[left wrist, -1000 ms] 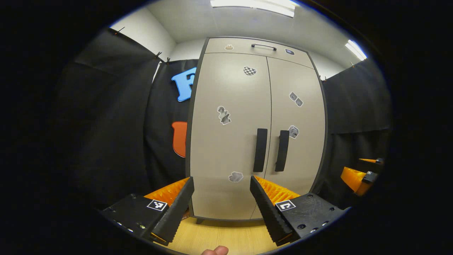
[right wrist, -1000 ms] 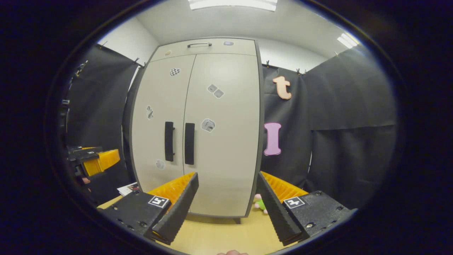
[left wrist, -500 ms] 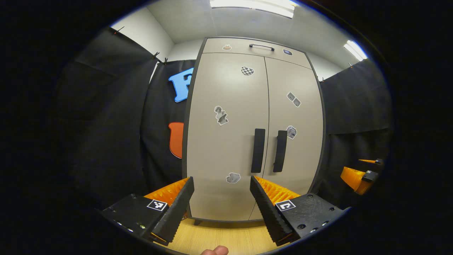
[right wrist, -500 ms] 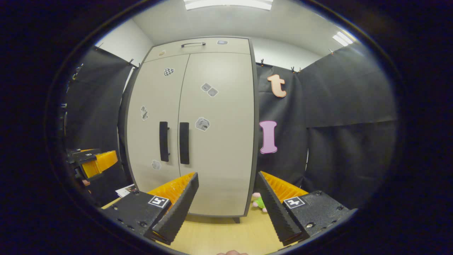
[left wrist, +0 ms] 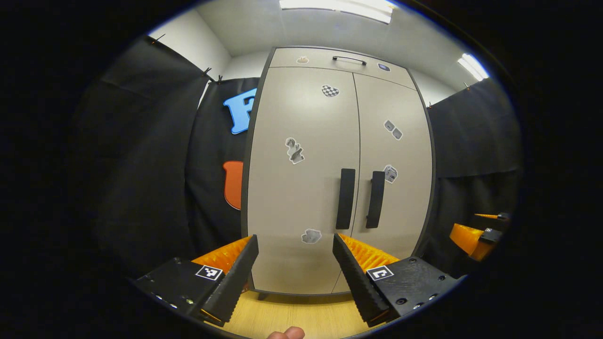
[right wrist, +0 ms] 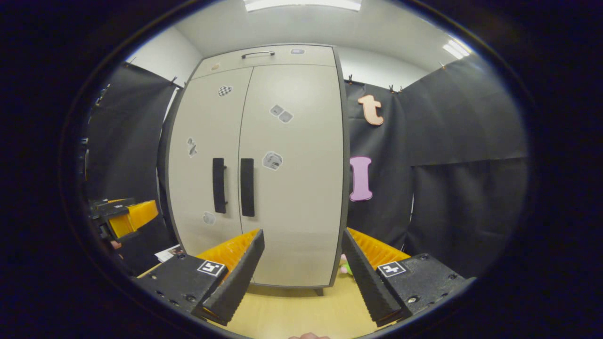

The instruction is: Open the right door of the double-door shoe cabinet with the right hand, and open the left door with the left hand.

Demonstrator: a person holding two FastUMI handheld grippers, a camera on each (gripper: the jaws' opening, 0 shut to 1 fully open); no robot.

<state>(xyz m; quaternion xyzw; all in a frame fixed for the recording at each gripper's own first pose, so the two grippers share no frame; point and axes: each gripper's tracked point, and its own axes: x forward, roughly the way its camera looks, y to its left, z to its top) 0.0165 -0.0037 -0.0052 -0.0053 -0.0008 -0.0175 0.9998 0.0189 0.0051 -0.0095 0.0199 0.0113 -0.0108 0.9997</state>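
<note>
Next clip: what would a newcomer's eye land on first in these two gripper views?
The tall beige shoe cabinet dead ahead, both doors shut, with two black vertical handles, the left door handle and the right door handle, side by side at the centre seam. Small stickers dot the doors. At the bottom of each view an open gripper waits short of the cabinet: the left gripper and the right gripper.

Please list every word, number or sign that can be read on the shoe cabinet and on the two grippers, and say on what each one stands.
No text can be read.
Stickers on the shoe cabinet: too small and blurred to read.
Square markers on the left gripper and the right gripper: black-and-white patterns, no words.
</note>
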